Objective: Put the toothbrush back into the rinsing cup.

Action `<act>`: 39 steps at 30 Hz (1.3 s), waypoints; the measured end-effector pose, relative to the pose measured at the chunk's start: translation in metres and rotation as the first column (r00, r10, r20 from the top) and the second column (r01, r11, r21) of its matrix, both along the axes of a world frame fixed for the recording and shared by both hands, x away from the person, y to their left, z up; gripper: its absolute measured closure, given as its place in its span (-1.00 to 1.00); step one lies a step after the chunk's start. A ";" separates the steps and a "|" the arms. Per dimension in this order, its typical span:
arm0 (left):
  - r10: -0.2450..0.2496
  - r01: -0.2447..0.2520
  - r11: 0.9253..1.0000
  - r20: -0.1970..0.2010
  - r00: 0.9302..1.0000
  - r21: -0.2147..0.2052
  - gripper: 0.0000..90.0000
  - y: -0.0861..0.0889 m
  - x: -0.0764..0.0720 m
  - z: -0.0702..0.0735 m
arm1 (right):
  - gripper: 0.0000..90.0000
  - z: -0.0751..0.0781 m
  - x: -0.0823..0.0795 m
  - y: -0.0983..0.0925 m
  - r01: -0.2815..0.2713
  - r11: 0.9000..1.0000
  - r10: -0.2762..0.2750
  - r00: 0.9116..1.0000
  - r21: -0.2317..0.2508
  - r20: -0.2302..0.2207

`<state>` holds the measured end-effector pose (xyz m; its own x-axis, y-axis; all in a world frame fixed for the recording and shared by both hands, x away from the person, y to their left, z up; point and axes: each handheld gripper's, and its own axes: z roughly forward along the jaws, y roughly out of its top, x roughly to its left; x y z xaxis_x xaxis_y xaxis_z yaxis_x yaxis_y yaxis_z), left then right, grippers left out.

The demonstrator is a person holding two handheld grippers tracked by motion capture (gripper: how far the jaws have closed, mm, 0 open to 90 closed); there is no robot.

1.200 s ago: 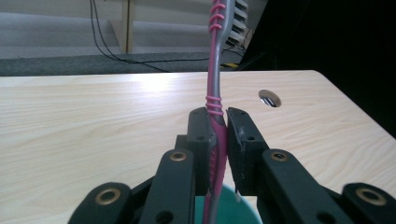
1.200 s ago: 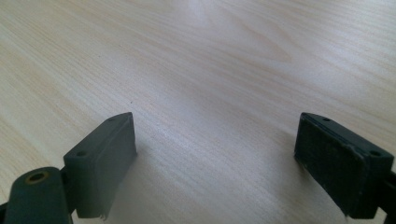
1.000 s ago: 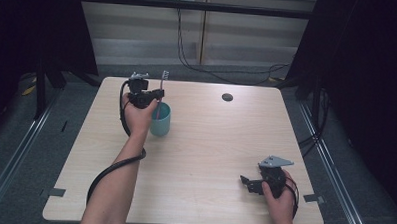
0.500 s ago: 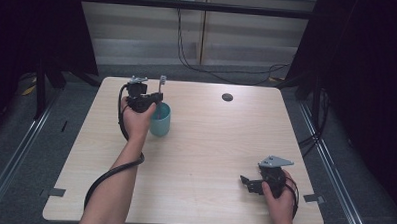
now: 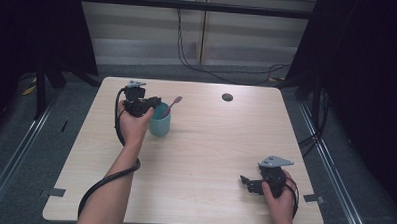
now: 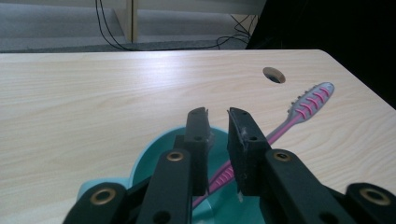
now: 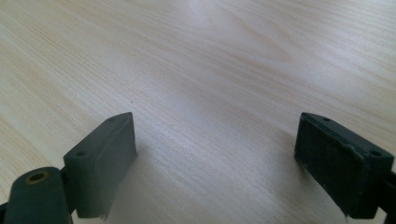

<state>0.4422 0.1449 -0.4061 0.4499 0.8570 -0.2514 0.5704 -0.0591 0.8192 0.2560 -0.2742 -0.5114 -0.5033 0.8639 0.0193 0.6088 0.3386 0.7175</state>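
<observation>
A teal cup point(image 5: 159, 124) stands on the left half of the wooden table point(image 5: 210, 142). A pink toothbrush point(image 5: 170, 105) leans in it, bristle head up and to the right. My left gripper point(image 5: 154, 100) hovers right over the cup's rim. In the left gripper view its jaws point(image 6: 218, 114) are a narrow gap apart above the cup point(image 6: 149, 158), and the toothbrush point(image 6: 303, 109) handle runs below that gap, free of the pads. My right gripper point(image 5: 245, 182) rests low at the table's near right; its jaws point(image 7: 215, 135) are wide apart over bare wood.
A round cable hole point(image 5: 227, 97) sits in the table near its far edge, also seen as the hole point(image 6: 274, 74) beyond the brush head. Black cables trail from both grippers. Dark curtains flank the table.
The toothbrush stood upright at the left gripper's tips; now it leans rightward in the cup, let go. The left hand shifted slightly. The right hand has not moved.
</observation>
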 end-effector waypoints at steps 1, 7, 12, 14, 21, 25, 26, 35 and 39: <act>0.000 0.000 1.000 0.000 1.000 0.000 0.71 0.000 0.000 0.000 | -0.73 0.000 0.000 0.000 0.000 1.000 0.000 1.000 0.000 0.000; -0.016 0.017 1.000 -0.015 1.000 0.019 0.63 0.004 -0.009 0.000 | -0.73 0.000 0.000 0.000 0.000 1.000 0.000 1.000 0.000 0.000; -0.033 0.034 0.999 -0.015 0.999 0.020 0.49 0.007 -0.013 0.001 | -0.73 0.000 0.000 0.000 0.000 1.000 0.000 1.000 0.000 0.000; -0.043 0.044 0.999 -0.020 0.999 0.024 0.46 0.009 -0.015 0.002 | -0.73 0.000 0.000 0.000 0.000 1.000 0.000 1.000 0.000 0.000; -0.051 0.052 0.998 -0.029 0.998 0.028 0.31 0.012 -0.019 0.005 | -0.73 0.000 0.000 0.000 0.000 1.000 0.000 1.000 0.000 0.000; -0.059 0.060 0.998 -0.032 0.998 0.030 0.22 0.014 -0.023 0.006 | -0.73 0.000 0.000 0.000 0.000 1.000 0.000 1.000 0.000 0.000; -0.060 0.061 0.998 -0.031 0.998 0.033 0.19 0.014 -0.024 0.006 | -0.73 0.000 0.000 0.000 0.000 1.000 0.000 1.000 0.000 0.000; -0.083 0.085 0.996 -0.034 0.996 0.033 0.01 0.016 -0.031 0.005 | -0.73 0.000 0.000 0.000 0.000 1.000 0.000 1.000 0.000 0.000; -0.100 0.101 0.994 -0.024 0.995 0.040 -0.06 0.017 -0.035 0.004 | -0.73 0.000 0.000 0.000 0.000 1.000 0.000 1.000 0.000 0.000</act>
<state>0.4071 0.1624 -0.4018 0.5289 0.8177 -0.2273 0.5774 -0.1504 0.8025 0.2560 -0.2742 -0.5114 -0.5033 0.8639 0.0192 0.6088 0.3388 0.7173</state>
